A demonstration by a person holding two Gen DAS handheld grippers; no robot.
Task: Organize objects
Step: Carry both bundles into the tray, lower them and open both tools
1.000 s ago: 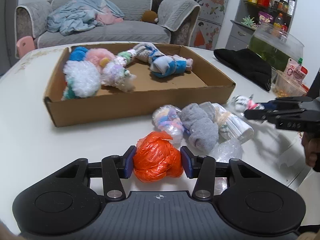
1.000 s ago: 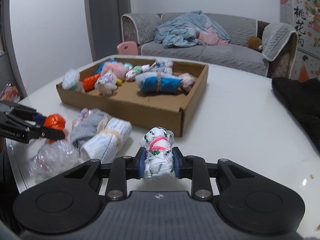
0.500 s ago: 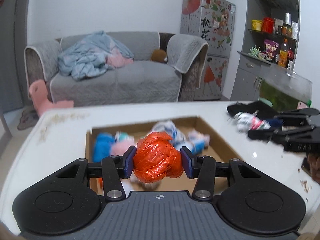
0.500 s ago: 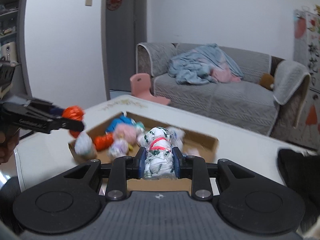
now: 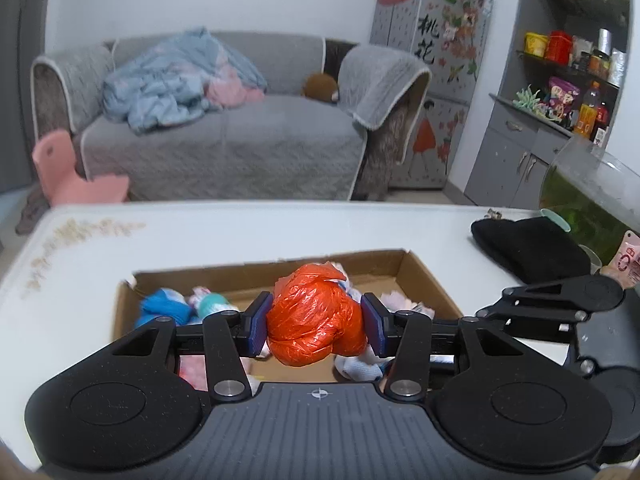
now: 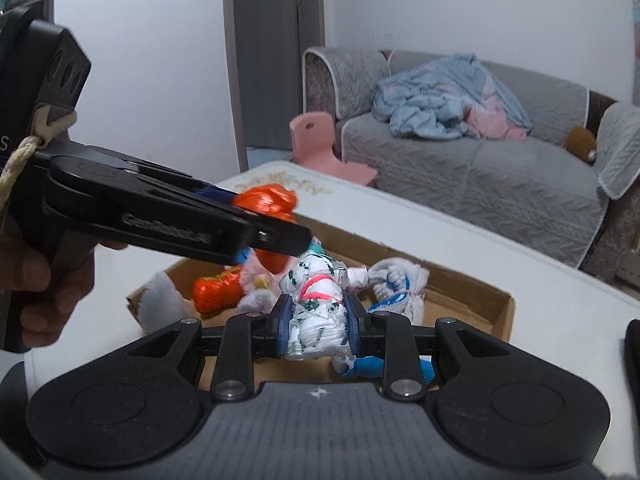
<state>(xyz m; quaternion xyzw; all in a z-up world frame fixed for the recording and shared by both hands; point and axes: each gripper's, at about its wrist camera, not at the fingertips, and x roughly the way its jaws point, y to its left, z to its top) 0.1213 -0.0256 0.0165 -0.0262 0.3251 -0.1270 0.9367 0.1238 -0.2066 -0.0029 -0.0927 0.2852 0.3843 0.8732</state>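
My left gripper (image 5: pixel 316 328) is shut on a crumpled orange plastic bag bundle (image 5: pixel 316 316), held above the open cardboard box (image 5: pixel 424 276). In the right wrist view that same orange bundle (image 6: pixel 268 200) shows at the tip of the left gripper (image 6: pixel 280 220), over the box's left part. My right gripper (image 6: pixel 318 324) is shut on a white bundle with green print and a pink band (image 6: pixel 318 308), also above the box (image 6: pixel 472 300). Inside the box lie several rolled bundles, among them a blue one (image 5: pixel 162 308) and an orange one (image 6: pixel 218 288).
The box sits on a white table (image 5: pixel 240 232). A black cloth (image 5: pixel 528 252) lies at the table's right, by a glass tank (image 5: pixel 592 196). Beyond the table stand a grey sofa (image 5: pixel 224 140) with a blue blanket, a pink chair (image 5: pixel 68 176) and shelves (image 5: pixel 568 60). A hand (image 6: pixel 44 272) holds the left gripper's handle.
Both grippers rose from the table's near side and moved forward over the box, each still carrying its bundle. The loose bundles in front of the box have dropped out of sight.
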